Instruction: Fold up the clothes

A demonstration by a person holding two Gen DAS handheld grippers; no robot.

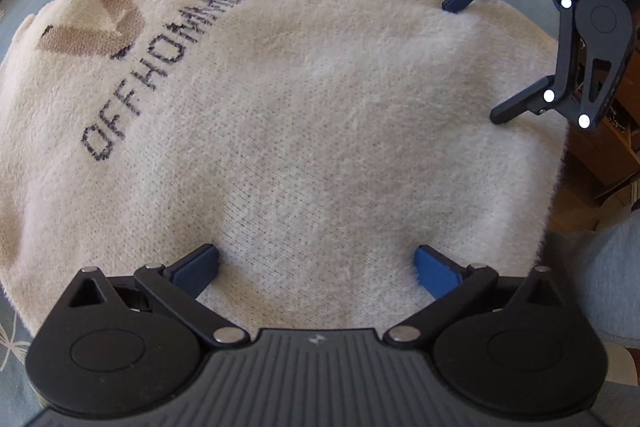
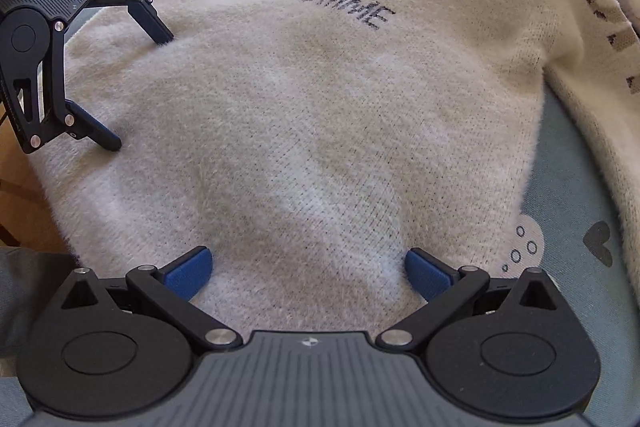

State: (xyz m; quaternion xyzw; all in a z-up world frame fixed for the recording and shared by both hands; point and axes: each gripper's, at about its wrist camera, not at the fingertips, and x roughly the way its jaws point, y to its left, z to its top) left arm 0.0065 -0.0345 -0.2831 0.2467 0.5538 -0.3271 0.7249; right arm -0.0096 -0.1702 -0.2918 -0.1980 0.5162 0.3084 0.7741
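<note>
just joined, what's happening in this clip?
A person is working a cream fuzzy sweater with two handheld tools. It lies flat, front up, on a blue-grey printed sheet, one sleeve lying out to the side. The left tool and right tool are both open, fingers resting on the fabric near its hem. No fold is visible yet.

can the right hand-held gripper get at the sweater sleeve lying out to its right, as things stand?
Probably yes. The right hand-held gripper is open over the sweater body, and the sleeve lies flat on the blue-grey sheet with nothing on top. The left hand-held gripper sits on the opposite side, out of the way.
</note>
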